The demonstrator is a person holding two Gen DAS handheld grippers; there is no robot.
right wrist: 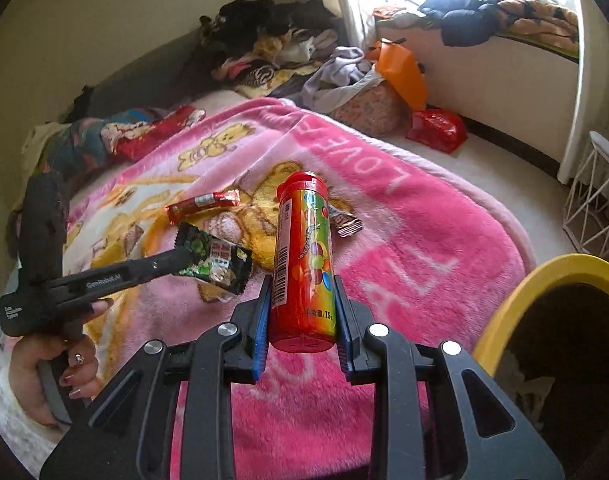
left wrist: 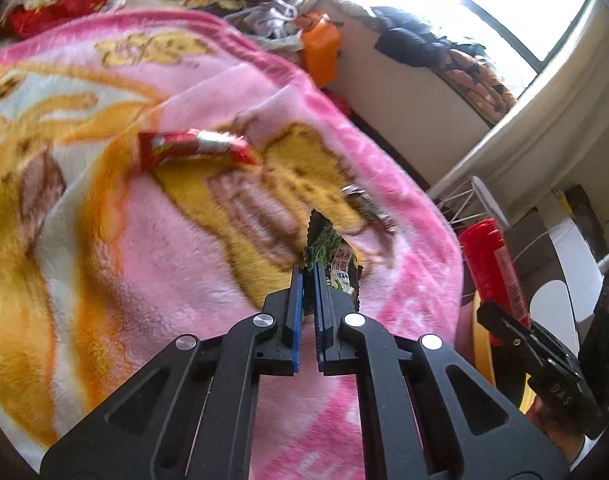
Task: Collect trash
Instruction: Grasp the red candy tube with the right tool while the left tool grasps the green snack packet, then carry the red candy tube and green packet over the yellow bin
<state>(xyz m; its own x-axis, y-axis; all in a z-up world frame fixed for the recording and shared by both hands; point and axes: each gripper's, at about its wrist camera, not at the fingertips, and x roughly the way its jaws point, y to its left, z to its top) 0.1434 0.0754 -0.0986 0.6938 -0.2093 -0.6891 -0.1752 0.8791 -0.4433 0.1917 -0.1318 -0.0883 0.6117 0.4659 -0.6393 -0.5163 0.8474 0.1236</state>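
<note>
Green-black snack wrapper (right wrist: 214, 262) pinched at one end between the closed pads of the left gripper (left wrist: 309, 276), lifted off the pink blanket (right wrist: 404, 248); red candy tube (right wrist: 304, 256) clamped upright in the right gripper (right wrist: 303, 312), beside the yellow-rimmed bin (right wrist: 544, 276)

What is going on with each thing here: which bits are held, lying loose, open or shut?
left gripper: shut on the green wrapper
green wrapper: pinched, lifted off the blanket
right gripper: shut on the candy tube
candy tube: held upright, red cap on
red wrapper: lying loose on the blanket
small striped wrapper: lying loose on the blanket
pink blanket: spread out
yellow-rimmed bin: open beside the bed
</note>
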